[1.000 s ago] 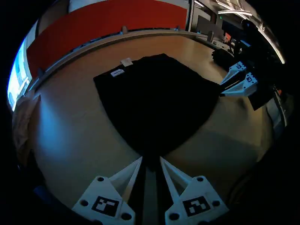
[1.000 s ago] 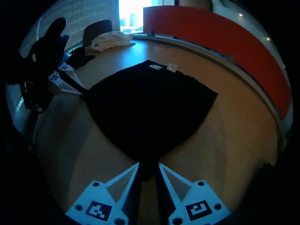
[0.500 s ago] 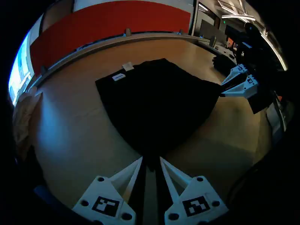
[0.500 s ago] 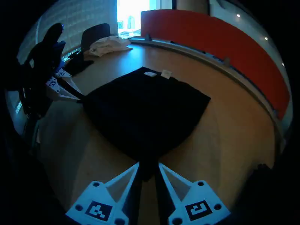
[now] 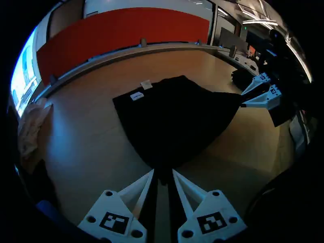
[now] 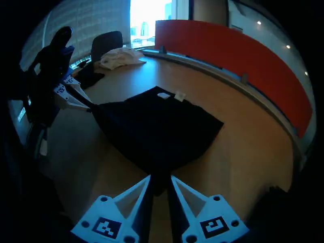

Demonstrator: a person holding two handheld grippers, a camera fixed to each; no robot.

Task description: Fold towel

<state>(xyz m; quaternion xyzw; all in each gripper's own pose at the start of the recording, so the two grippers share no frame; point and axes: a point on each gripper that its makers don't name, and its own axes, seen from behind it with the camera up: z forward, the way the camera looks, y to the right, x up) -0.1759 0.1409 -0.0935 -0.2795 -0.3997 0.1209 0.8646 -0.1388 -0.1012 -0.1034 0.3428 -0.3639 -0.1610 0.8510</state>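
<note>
A black towel [image 5: 178, 117] [image 6: 158, 125] lies spread on the wooden table, with small white tags at its far edge. My left gripper [image 5: 163, 178] is shut on the towel's near corner. My right gripper [image 6: 160, 182] is shut on another corner. In the left gripper view the right gripper [image 5: 243, 102] shows at the right, pinching its corner. In the right gripper view the left gripper [image 6: 90, 106] shows at the left, pinching its corner. Both held corners are raised off the table, and the near edge of the towel hangs between them.
The wooden table [image 5: 89, 133] [image 6: 251, 137] curves away to a red partition [image 5: 121, 30] [image 6: 243, 56]. A pale cloth [image 6: 119, 54] [image 5: 30, 125] lies at the table's window end beside a dark chair [image 6: 105, 40]. A dark bundle [image 5: 243, 75] sits at the other end.
Both grippers have lifted and drawn back, raising the towel's near corners off the table. The towel's far edge with the tags now sits farther away in both views.
</note>
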